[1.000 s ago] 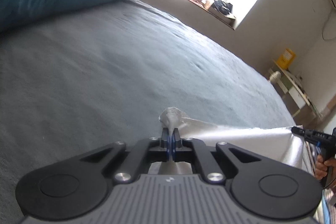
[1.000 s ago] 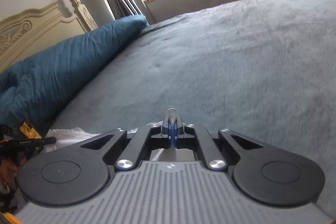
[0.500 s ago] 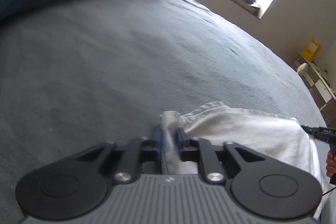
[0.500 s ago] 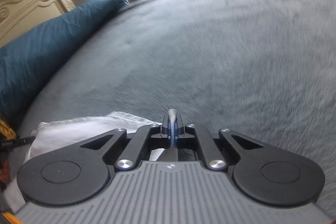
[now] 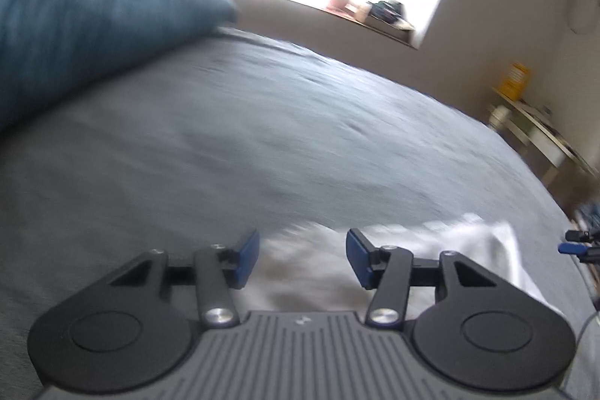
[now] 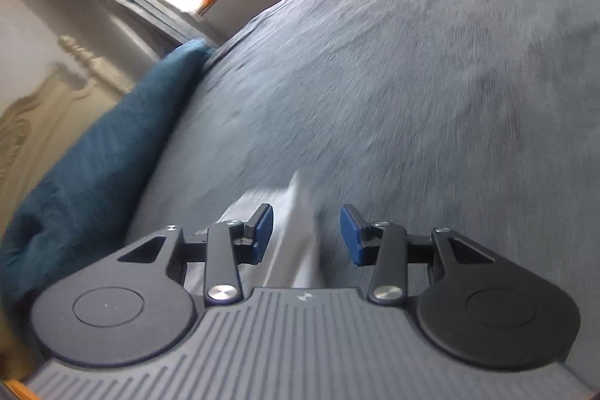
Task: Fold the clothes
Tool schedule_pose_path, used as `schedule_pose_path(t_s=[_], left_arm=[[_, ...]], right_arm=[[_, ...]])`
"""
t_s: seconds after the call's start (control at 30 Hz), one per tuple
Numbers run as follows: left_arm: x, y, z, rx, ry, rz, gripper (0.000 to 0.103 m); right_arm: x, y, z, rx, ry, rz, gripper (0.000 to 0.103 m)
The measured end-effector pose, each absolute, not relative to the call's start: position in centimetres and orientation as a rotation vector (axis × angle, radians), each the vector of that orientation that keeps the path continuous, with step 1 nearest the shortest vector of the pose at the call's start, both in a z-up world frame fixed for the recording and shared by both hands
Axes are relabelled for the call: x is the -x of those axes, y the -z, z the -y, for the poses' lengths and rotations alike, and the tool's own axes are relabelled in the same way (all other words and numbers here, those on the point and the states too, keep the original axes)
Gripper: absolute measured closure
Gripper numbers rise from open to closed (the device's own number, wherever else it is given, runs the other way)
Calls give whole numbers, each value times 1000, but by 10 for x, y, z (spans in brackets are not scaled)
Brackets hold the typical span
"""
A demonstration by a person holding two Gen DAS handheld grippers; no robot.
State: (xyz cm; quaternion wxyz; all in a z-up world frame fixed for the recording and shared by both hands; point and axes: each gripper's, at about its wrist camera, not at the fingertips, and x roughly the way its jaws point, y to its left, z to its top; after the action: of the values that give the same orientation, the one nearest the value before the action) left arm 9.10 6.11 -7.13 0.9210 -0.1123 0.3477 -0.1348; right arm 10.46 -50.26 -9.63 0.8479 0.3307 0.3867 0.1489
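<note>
Both grippers have let go: left gripper (image 5: pixel 302 259) and right gripper (image 6: pixel 305 235) now gape over the white cloth (image 5: pixel 431 242) on the grey bed (image 5: pixel 262 137).

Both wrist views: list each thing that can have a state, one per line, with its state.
left gripper: open, holding nothing
right gripper: open, holding nothing
white garment: released, lying on the bed, blurred
bed cover: spread flat, grey
blue pillow: resting at the head of the bed
</note>
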Motion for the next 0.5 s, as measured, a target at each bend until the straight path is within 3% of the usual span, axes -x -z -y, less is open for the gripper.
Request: schedule_pose_path(t_s=[0.3,0.4,0.47,0.5], left_arm=[[-83,119,-13,133,361,-859,46],[-79,127,-11,114,358,-870,46],[-79,132,-11,98,354,-875,46],[-80,135,-11,90,355,-876,45]], right_arm=[[-26,115,468,-696,-410,-985,64],[-22,111,445,-501,-395,-998,55],[-22,113,435,-435,-384,-1002,43],[-24,115,432,-427,-379,-1003,43]])
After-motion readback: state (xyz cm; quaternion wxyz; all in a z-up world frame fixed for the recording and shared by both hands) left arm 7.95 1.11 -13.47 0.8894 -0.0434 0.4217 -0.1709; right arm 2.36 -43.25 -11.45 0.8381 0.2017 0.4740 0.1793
